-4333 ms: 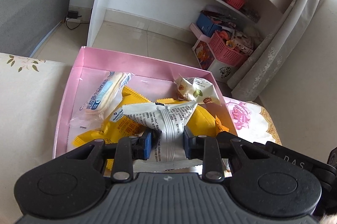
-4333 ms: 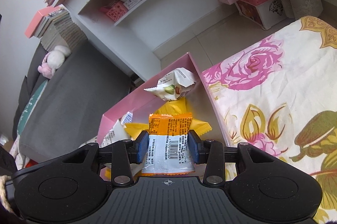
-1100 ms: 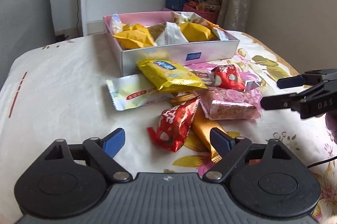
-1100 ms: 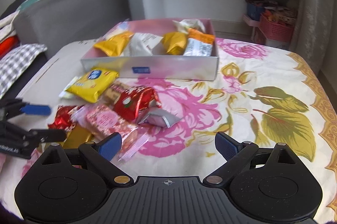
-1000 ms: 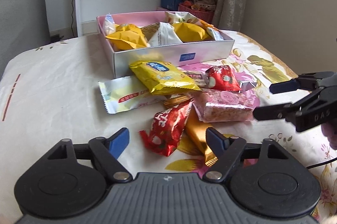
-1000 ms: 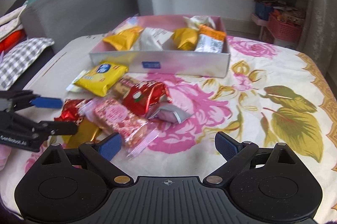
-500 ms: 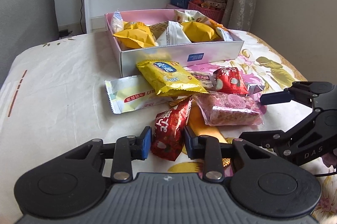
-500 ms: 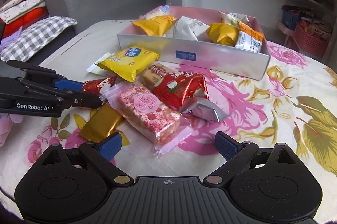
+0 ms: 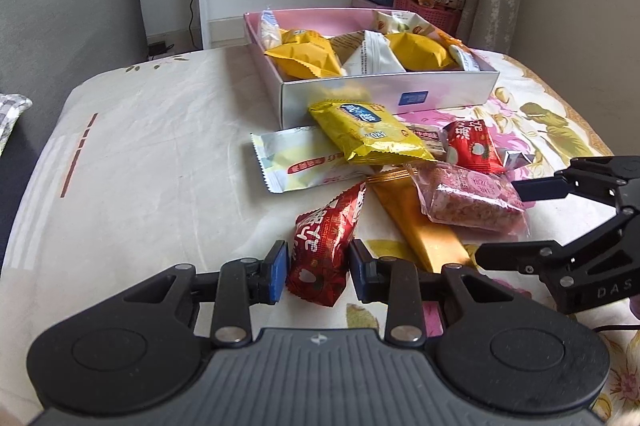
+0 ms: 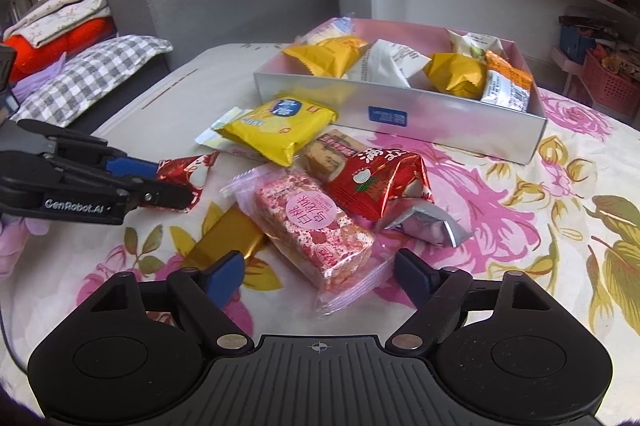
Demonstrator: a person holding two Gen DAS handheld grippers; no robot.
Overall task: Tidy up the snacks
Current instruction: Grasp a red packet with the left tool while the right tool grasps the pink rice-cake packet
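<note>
On top of the flowered tablecloth, a pink open box is sitting toward the far edge, already carrying several yellow, white and orange snack packets. Just in front of its near wall, a loose pile of snacks is lying on the cloth. A pale wrapper with a red label is lying flat at the left of the pile, and a yellow packet is resting partly over it. A gold bar is stretching toward the cameras, with a clear-wrapped pink-and-white bar lying across it. A shiny red packet with white characters is sitting just beyond the pink bar, touching a small silver packet at its right.

The left gripper is pointing down at the near edge of the pile, its blue pads clamping a crinkled red packet from both sides while that packet is lying on the cloth. The right gripper is sitting low at the pink bar, its jaws having just been closing; the bar's near end is lying between them, but the pads are standing clear of the wrapper on both sides.
</note>
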